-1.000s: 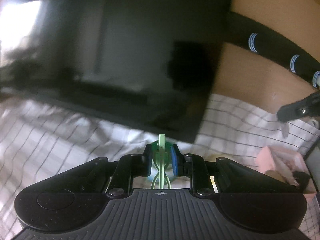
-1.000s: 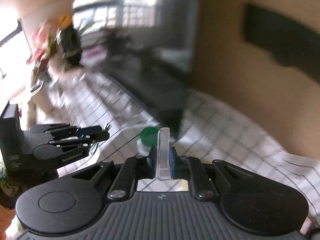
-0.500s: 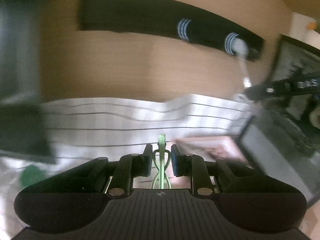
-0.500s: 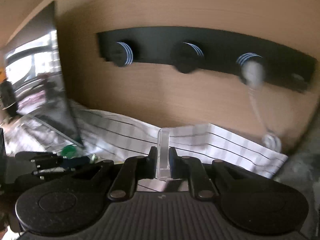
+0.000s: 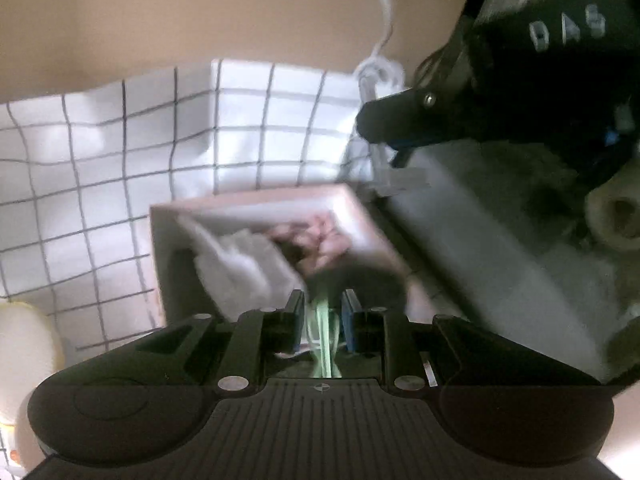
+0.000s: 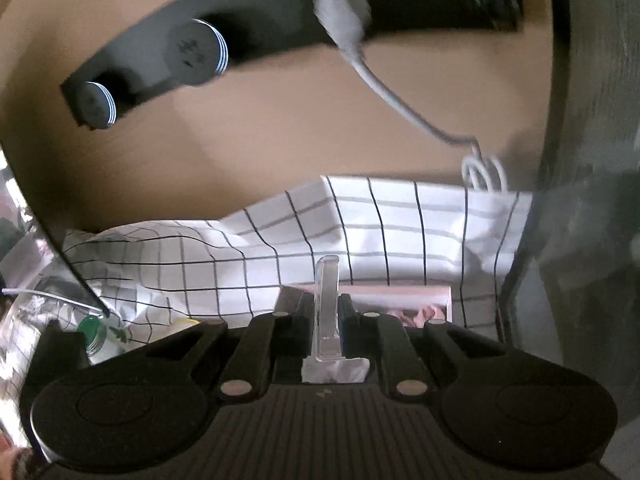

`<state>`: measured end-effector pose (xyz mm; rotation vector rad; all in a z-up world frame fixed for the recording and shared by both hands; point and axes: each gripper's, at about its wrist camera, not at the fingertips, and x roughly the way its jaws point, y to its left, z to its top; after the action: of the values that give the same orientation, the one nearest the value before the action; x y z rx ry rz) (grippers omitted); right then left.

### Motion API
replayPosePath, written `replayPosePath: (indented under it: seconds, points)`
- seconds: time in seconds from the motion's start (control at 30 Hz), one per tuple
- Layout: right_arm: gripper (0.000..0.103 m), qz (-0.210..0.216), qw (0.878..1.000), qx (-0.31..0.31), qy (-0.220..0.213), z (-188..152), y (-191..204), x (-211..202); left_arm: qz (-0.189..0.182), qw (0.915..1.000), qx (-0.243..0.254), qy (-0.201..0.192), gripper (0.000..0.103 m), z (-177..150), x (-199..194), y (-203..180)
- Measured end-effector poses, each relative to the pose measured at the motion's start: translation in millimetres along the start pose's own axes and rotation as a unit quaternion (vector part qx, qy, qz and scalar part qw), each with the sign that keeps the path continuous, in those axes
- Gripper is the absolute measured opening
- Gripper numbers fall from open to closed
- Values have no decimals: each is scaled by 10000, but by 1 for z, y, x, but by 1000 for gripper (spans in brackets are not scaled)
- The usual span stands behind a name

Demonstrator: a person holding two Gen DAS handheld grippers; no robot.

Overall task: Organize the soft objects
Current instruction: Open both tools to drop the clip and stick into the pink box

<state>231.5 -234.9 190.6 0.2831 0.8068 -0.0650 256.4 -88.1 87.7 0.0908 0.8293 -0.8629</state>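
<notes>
A pink box [image 5: 256, 210] holds soft white and pink items, blurred by motion, on the checked cloth [image 5: 120, 152]. My left gripper [image 5: 322, 310] hangs over the box's near side, shut on a thin green plastic piece [image 5: 324, 332]. My right gripper [image 5: 394, 136] shows in the left wrist view at the upper right, beyond the box's far corner. In the right wrist view my right gripper [image 6: 327, 308] is shut on a clear plastic strip [image 6: 327, 280]. The pink box [image 6: 400, 294] lies just past the strip.
A wooden wall carries a black rail with round knobs [image 6: 198, 52] and a white plug with coiled cable [image 6: 482, 172]. A grey panel [image 5: 500, 264] borders the box on the right. A green-capped bottle [image 6: 90, 328] and a pale yellow object [image 5: 24, 344] lie left.
Both views swung right, away from the dark screen, and sank toward the pink box, which now fills the left wrist view. Both grippers kept their pieces.
</notes>
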Motion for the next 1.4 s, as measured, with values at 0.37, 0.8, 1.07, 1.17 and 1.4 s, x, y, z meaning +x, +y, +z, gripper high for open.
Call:
replayPosePath:
  seconds: [0.37, 0.8, 1.07, 1.17, 1.4]
  points:
    - [12, -299, 9963, 212, 775, -36, -26, 72, 506, 9981, -297, -212, 24, -4, -31, 16]
    - [36, -463, 9938, -236, 981, -66, -4, 95, 359, 9889, -931, -1099, 24, -41, -129, 39]
    - [65, -494, 9953, -790, 253, -40, 28, 28, 824, 9707, -1418, -1755, 24, -82, -194, 84]
    - [73, -396, 9934, -1077, 57, -32, 50, 10, 1509, 9579, -1824, -1626, 24, -106, -209, 116]
    - [74, 365, 9899, -1270, 521, -29, 118, 24, 2092, 9270, -2967, -943, 24, -162, -213, 176]
